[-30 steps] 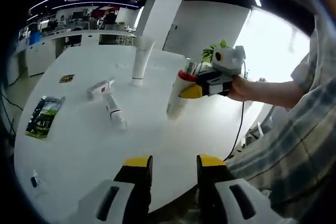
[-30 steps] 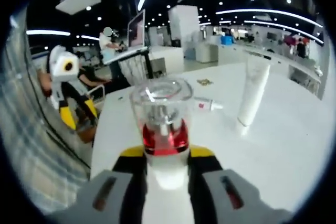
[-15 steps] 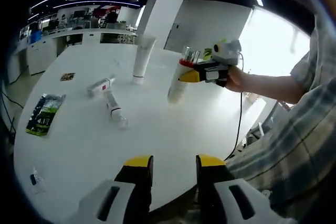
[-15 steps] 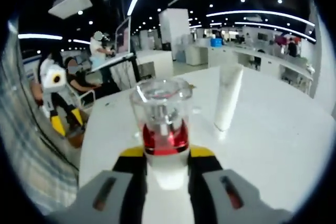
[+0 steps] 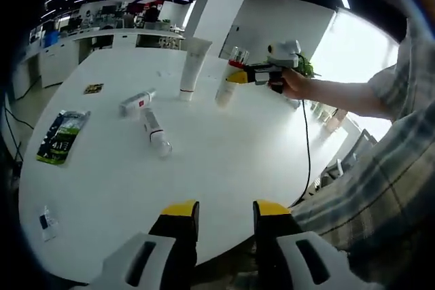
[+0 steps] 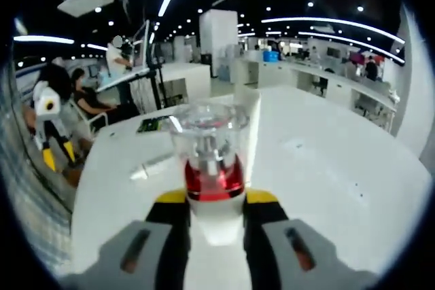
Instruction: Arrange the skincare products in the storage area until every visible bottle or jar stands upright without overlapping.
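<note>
Two upright bottles [image 5: 194, 66], two lying tubes [image 5: 155, 132], one green packet [image 5: 61, 137].

- Open-plan office: rows of desks [image 6: 326, 76] with a monitor [image 6: 144, 42]
- Seated person [image 6: 85, 100]
- Ceiling light strips [image 6: 319, 22]
- White pillar [image 5: 217, 11]

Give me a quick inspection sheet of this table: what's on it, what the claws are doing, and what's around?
Surface: round white table.
Job's things: white tube upright; pump bottle in the right claw; small tube and white box lying flat.
Clutter: green packet, small dark card, small item near the edge.
Claws: left claw open, holding nothing; right shut on the bottle.
Cables: one hangs below the person's hand.
Surroundings: open office, seated people.
</note>
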Demonstrator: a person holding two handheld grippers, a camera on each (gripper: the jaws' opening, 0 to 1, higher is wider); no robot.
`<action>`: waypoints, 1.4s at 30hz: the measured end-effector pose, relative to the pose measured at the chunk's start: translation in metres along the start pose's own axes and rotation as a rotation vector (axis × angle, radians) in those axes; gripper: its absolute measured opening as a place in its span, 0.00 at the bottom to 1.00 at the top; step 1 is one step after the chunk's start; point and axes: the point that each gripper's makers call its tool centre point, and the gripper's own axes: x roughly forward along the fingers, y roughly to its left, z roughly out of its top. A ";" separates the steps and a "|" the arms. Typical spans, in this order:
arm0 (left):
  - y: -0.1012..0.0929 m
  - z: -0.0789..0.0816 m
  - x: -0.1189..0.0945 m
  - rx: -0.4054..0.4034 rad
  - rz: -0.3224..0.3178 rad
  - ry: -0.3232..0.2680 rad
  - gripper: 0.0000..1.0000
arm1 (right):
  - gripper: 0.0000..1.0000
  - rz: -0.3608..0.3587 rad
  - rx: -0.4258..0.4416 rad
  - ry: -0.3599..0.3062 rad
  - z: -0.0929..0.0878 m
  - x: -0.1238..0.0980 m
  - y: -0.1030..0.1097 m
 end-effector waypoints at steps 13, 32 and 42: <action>0.002 -0.001 -0.001 -0.025 0.032 0.014 0.32 | 0.27 -0.038 0.008 0.027 -0.004 0.013 -0.042; 0.006 0.006 -0.004 -0.084 0.064 -0.013 0.31 | 0.27 0.005 -0.011 0.032 -0.002 0.028 -0.042; 0.012 -0.001 -0.009 -0.102 0.073 -0.006 0.31 | 0.27 0.016 -0.010 0.021 -0.003 0.032 -0.045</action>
